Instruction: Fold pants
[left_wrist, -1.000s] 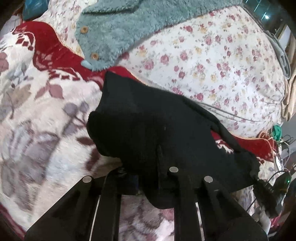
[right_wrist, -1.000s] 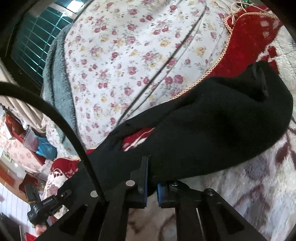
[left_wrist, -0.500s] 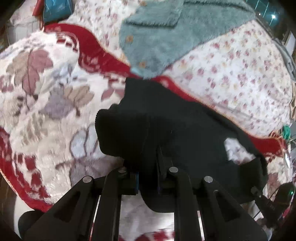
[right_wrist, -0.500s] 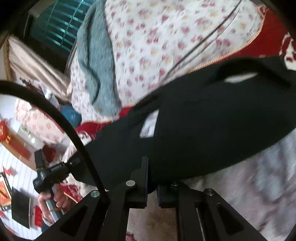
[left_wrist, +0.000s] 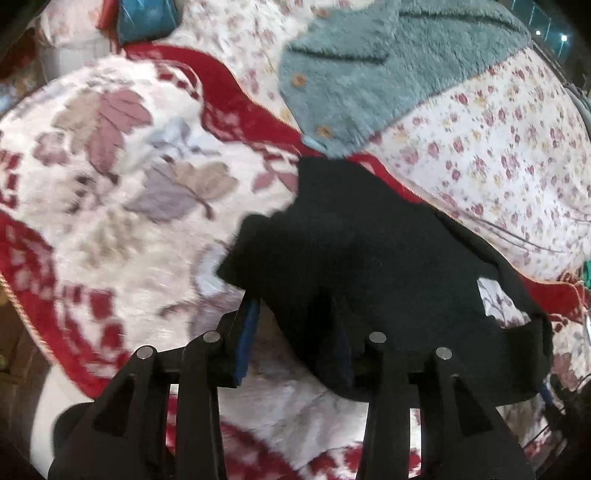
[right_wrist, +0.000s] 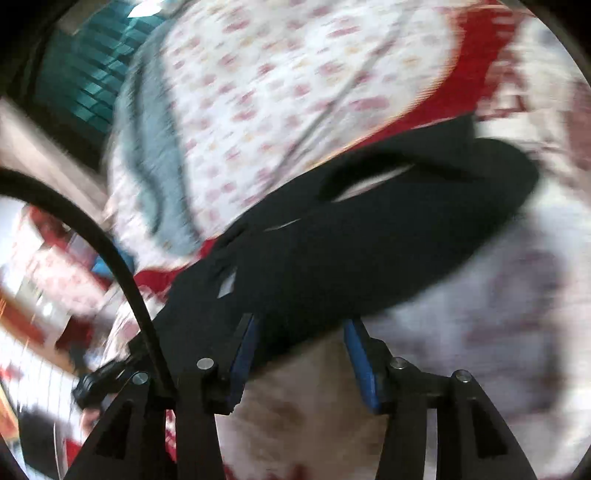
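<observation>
The black pants lie doubled on the leaf-patterned blanket, laid there to set the fold; so my left gripper has just been opening, cloth loose between its jaws at twelve o'clock; my right gripper has likewise been opening, pads off the hem.

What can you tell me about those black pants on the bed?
The black pants look soft and thick, bunched in a loose fold on the plush red-and-white leaf-patterned blanket. Their far edge reaches the red border near a grey-blue fleece garment. Both hand-held grippers, left and right, have just been opening; cloth still lies between the jaws, unpressed.
</observation>
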